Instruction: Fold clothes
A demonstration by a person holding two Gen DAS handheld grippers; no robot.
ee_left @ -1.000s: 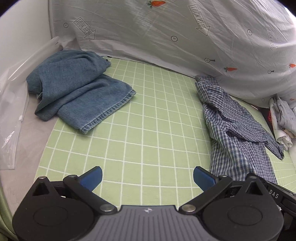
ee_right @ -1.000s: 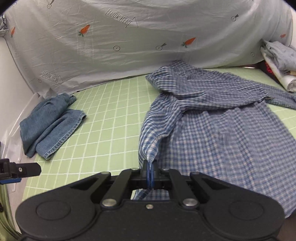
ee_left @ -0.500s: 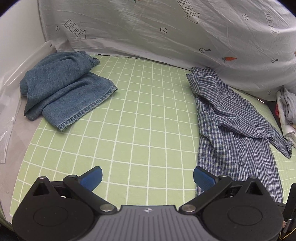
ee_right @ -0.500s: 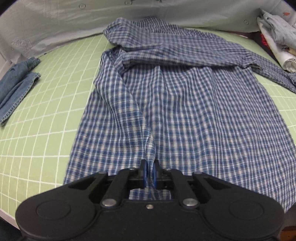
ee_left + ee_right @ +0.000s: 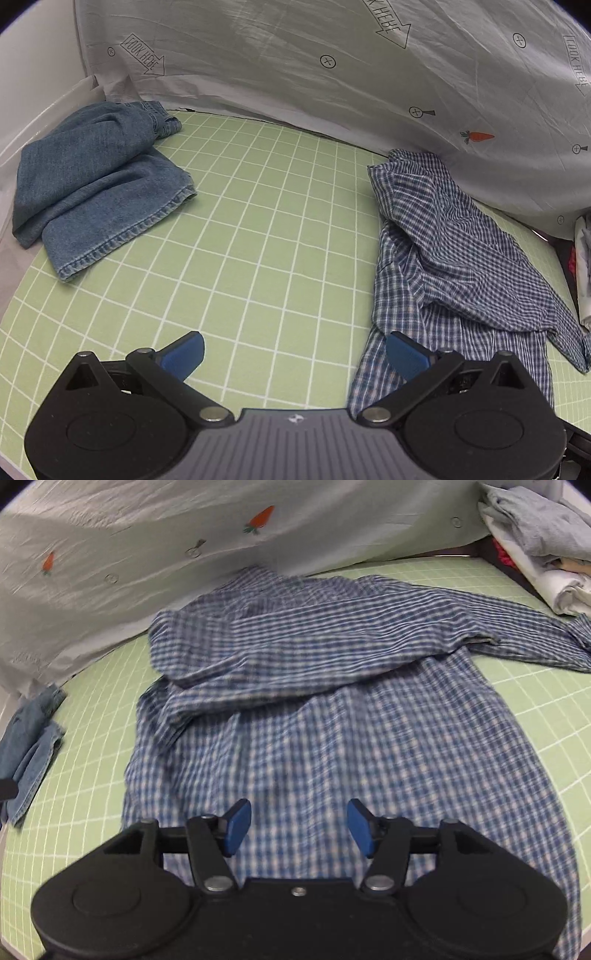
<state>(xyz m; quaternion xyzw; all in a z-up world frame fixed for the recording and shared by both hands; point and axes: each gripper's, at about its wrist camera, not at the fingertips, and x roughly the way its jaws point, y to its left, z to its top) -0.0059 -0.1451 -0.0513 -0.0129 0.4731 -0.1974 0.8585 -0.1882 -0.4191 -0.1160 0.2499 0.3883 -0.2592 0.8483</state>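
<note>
A blue checked shirt [image 5: 332, 709] lies spread on the green grid mat [image 5: 92, 775], its sleeves crossed over the upper part and its hem toward me. My right gripper [image 5: 299, 829] hovers open just above the hem with nothing between its blue pads. In the left wrist view the same shirt [image 5: 454, 254] lies at the right. My left gripper [image 5: 295, 356] stands open over the bare mat [image 5: 266, 240]; its right pad [image 5: 406, 354] sits at the shirt's left edge. Folded blue jeans [image 5: 96, 184] rest at the far left.
A grey printed sheet [image 5: 332, 66] hangs as a backdrop behind the mat. A pile of pale clothes [image 5: 539, 542] sits at the far right corner. The jeans [image 5: 29, 746] show at the left edge of the right wrist view. A white wall [image 5: 33, 74] bounds the left side.
My right gripper has let go of the shirt's hem and opened; the shirt now lies flat on the mat. My left gripper has shifted right, toward the shirt's left edge.
</note>
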